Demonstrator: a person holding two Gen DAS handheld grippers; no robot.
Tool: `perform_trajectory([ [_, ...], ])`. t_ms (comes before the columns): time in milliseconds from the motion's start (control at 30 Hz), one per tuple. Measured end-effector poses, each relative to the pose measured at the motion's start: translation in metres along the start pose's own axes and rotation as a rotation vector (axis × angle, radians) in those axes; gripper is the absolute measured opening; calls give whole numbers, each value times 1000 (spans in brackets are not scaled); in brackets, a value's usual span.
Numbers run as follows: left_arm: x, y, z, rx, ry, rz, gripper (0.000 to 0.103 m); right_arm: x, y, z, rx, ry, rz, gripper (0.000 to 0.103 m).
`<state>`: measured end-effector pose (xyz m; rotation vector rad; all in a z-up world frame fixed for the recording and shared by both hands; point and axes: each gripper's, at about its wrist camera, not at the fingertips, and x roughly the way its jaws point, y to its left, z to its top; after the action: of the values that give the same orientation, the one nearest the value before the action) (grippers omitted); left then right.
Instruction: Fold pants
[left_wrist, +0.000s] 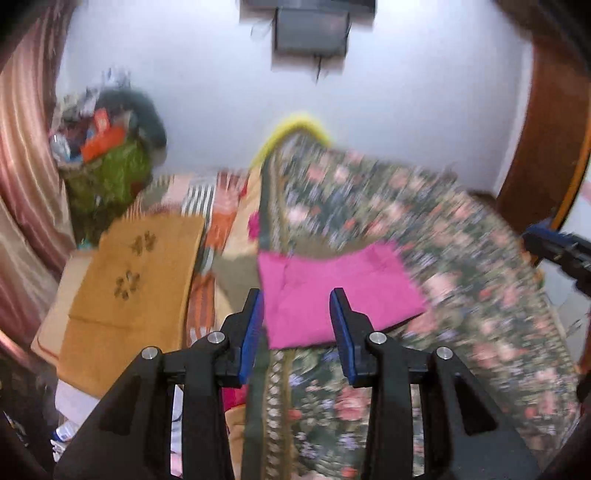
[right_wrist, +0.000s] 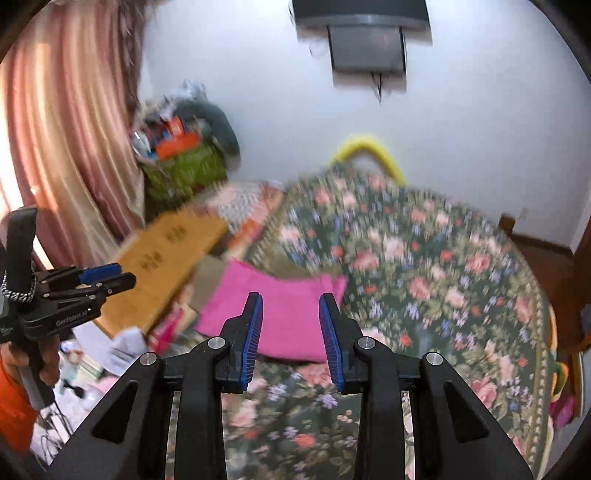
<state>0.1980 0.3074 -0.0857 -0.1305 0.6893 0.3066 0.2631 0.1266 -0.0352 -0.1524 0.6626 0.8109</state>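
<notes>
Pants (left_wrist: 332, 295), bright pink, are lying folded into a compact rectangle on the floral bedspread (left_wrist: 461, 295), toward its left side. Left gripper (left_wrist: 297, 295) is hovering above the near edge of the pants with its jaws spread apart and nothing between the blue pads (left_wrist: 255, 332); the side view from the right wrist camera does not settle the left gripper's gap, so the reading is taken from its own camera. Right gripper (right_wrist: 291, 299) is likewise hanging released over the pants (right_wrist: 280, 314), fingers parted, no cloth pinched. In the left wrist view the right gripper (left_wrist: 554, 251) is showing at the right edge, well apart from the pants. In the right wrist view the left gripper (right_wrist: 92, 280) is sitting at the left edge, held in a hand (right_wrist: 48, 365) that is partly visible. Both views are carrying motion blur across the bedspread (right_wrist: 424, 277). A mustard cloth (left_wrist: 136, 277) with dark flower prints is lying just left of the pants. A green basket (left_wrist: 110, 177) heaped with clutter is standing in the far corner beside the pink curtain (left_wrist: 29, 147). A dark screen (right_wrist: 369, 48) is hanging on the white wall.
</notes>
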Motion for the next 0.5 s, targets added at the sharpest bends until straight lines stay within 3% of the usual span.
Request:
perform_trajectory([
  [267, -148, -33, 1, 27, -293, -55, 37, -115, 48, -3, -55, -250, 39, 28],
  [400, -195, -45, -19, 42, -394, -42, 39, -154, 68, -18, -60, -345, 76, 28],
  [500, -215, -49, -36, 33, -441, -35, 49, -170, 77, -31, -50, -388, 91, 28],
])
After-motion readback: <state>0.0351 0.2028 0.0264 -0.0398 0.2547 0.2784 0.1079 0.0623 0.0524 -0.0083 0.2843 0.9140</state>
